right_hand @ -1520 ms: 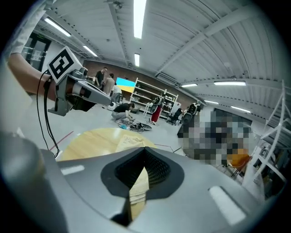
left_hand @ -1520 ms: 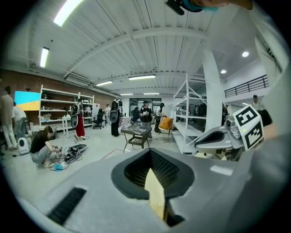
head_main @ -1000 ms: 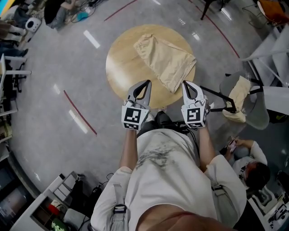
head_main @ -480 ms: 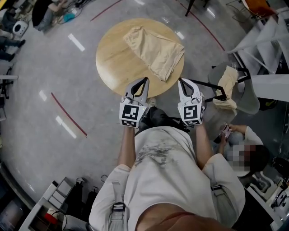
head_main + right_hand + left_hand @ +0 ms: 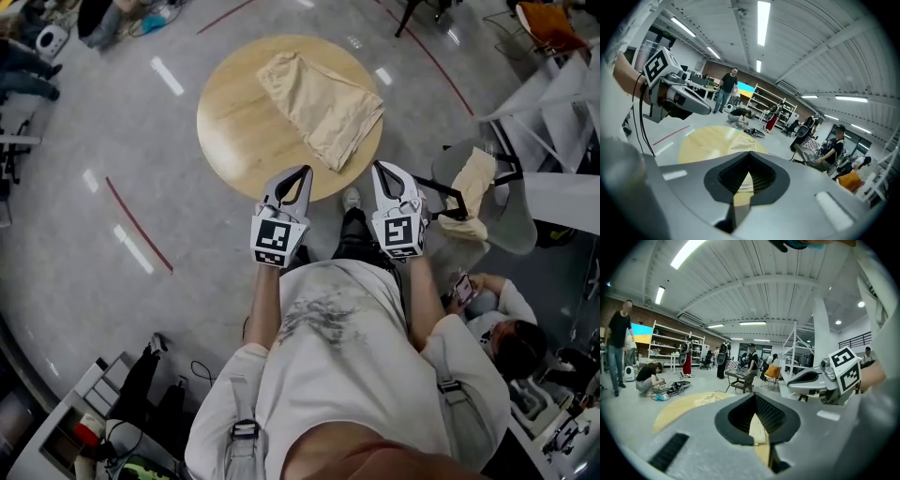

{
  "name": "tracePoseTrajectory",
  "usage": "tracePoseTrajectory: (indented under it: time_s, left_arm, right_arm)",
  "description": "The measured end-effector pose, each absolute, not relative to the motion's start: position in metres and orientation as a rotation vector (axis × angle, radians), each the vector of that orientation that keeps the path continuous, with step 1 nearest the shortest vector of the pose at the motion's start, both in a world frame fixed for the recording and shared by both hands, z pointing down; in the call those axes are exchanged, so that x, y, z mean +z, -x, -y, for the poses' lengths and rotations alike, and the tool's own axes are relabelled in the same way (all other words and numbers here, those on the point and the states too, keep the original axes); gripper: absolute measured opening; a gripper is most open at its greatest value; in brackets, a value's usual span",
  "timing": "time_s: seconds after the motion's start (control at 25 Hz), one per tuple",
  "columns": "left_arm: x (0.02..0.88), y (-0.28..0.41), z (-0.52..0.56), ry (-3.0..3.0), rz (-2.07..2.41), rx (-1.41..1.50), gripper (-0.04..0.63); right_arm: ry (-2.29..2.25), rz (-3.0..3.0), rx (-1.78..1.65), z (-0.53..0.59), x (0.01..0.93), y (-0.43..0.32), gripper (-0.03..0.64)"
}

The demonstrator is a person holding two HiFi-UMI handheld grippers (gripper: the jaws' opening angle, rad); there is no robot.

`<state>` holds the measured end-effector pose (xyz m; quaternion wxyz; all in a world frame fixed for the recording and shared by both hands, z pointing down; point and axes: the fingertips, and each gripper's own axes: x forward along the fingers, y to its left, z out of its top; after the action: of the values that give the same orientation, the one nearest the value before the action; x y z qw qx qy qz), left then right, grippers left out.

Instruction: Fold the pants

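Pants [image 5: 321, 105] lie loosely doubled on the far-right part of the round table [image 5: 234, 131], untouched. Left gripper [image 5: 302, 174] and right gripper [image 5: 379, 171] hover at the near rim, jaws pressed together, empty. Risk: reaching in closed would shove or crumple the cloth; a one-layer pinch would skew the fold.

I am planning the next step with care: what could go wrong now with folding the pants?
1. The left gripper and right gripper are shut, short of the pants; unopened, they may only push the cloth.
2. The pants' near end lies close to the table rim; a pull might drag it off.
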<state>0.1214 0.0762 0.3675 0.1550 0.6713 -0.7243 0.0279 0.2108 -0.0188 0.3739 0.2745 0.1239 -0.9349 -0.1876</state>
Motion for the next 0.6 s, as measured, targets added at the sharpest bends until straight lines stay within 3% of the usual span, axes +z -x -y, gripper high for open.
tracePoseTrajectory:
  time_s: [0.6]
  left_arm:
    - [0.446,-0.131,0.018,-1.562,2.226,0.108,0.008]
  right_arm:
    - [0.115,2.515,-0.536,0.15,0.447,-0.187,0.008]
